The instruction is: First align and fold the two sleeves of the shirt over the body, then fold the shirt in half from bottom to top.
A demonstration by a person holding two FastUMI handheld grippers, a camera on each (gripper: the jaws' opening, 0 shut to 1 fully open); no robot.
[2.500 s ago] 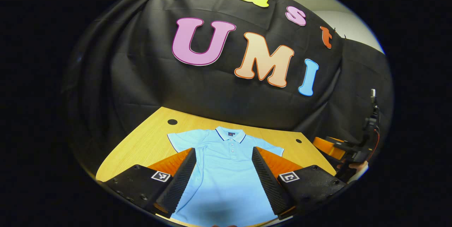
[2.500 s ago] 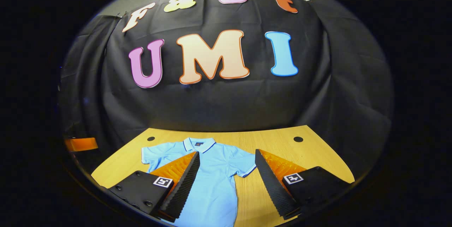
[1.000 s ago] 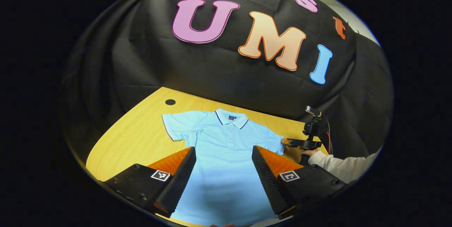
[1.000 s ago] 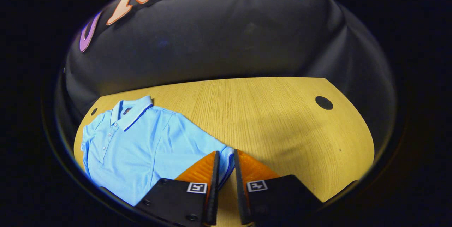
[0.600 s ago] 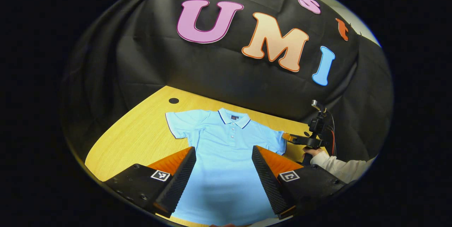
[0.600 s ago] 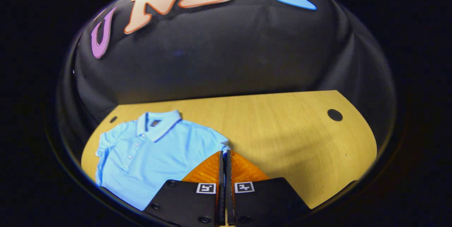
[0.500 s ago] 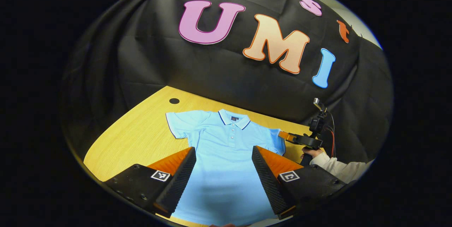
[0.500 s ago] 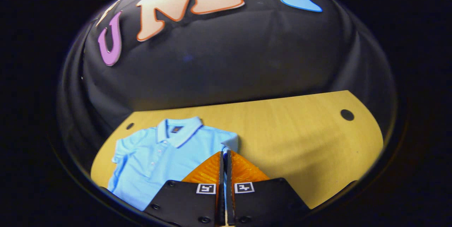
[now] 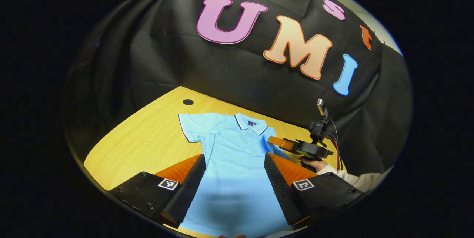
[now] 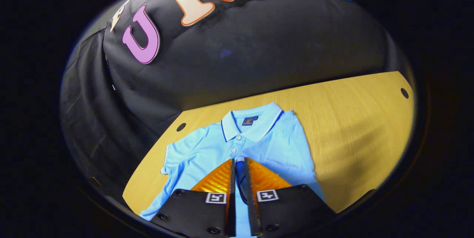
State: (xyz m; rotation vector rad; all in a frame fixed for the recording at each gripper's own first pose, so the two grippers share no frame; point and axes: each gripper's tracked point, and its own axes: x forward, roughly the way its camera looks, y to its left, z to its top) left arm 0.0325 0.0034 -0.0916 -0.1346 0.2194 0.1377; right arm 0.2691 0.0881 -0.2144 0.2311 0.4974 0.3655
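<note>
Pale-blue polo shirt [image 9: 237, 164] lies flat on the wooden table [image 9: 148, 145], its body between my left gripper's [image 9: 234, 178] wide-spread fingers. My right gripper [image 10: 239, 186] pinches the right sleeve [image 10: 240, 171] and has carried it from the table's side in over the chest, below the collar [image 10: 251, 121], since half a second ago.

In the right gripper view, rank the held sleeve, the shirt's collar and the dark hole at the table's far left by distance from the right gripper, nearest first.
1. The sleeve: pinched between the right gripper fingers, over the shirt's chest.
2. The collar: just beyond the fingertips, up the shirt's middle.
3. The hole: past the shirt's other shoulder, near the table's back edge.
</note>
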